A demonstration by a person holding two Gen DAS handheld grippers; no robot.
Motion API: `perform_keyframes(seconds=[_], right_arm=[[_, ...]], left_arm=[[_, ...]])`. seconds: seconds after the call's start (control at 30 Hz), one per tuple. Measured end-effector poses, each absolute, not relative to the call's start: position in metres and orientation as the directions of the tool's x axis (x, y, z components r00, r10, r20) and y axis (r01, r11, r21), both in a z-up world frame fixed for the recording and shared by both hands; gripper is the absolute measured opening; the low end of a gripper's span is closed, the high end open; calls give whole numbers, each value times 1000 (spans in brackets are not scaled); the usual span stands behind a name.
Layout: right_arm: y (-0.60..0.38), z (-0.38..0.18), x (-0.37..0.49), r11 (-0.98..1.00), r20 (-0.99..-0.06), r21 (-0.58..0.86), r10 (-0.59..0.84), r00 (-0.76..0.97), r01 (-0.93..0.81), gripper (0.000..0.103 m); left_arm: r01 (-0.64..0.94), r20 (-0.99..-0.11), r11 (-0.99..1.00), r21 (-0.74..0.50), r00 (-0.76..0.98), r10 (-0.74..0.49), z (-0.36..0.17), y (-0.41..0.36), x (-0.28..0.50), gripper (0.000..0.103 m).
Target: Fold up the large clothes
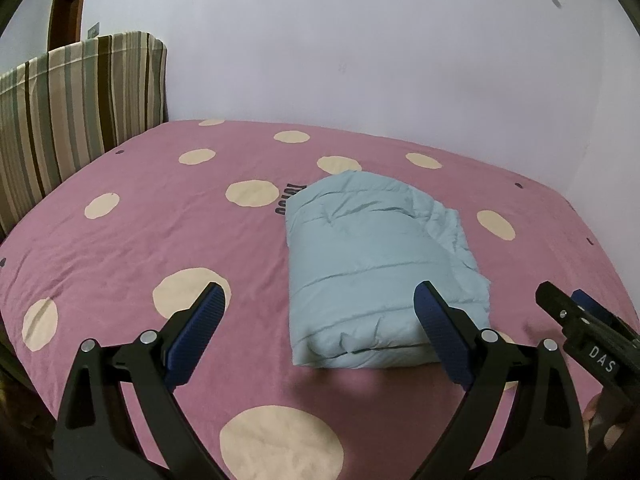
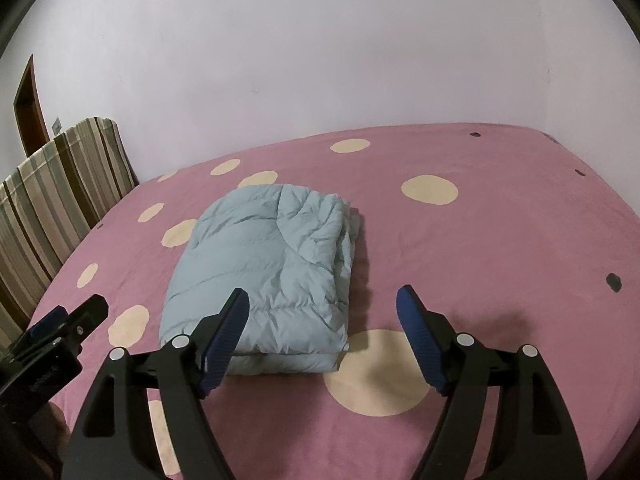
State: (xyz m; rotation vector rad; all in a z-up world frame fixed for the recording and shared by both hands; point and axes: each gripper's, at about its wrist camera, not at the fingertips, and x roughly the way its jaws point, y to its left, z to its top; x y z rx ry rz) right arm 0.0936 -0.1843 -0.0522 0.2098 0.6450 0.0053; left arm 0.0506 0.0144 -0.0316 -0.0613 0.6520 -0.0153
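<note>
A light blue padded jacket (image 1: pixel 368 264) lies folded into a thick rectangular bundle on the pink bed cover with cream dots (image 1: pixel 132 240). It also shows in the right wrist view (image 2: pixel 264 272). My left gripper (image 1: pixel 320 296) is open and empty, above the bed just before the bundle's near end. My right gripper (image 2: pixel 322 300) is open and empty, hovering near the bundle's near right corner. The right gripper also appears at the right edge of the left wrist view (image 1: pixel 580 320), and the left gripper appears at the left edge of the right wrist view (image 2: pixel 68 320).
A striped headboard cushion (image 1: pixel 72 116) stands at the left end of the bed against a pale wall (image 1: pixel 360 40). A brown door (image 1: pixel 64 8) is behind it. The bed cover (image 2: pixel 500 240) stretches wide to the right of the bundle.
</note>
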Motion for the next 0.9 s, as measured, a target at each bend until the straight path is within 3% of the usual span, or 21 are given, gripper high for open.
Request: perform_keyframes(seconds=[0.9], right_arm=[[-170,-43,86,984,-573,178,80,816,28,75]], left_arm=[[-6,-610,998,-70,792,-38,-30,10,46,96]])
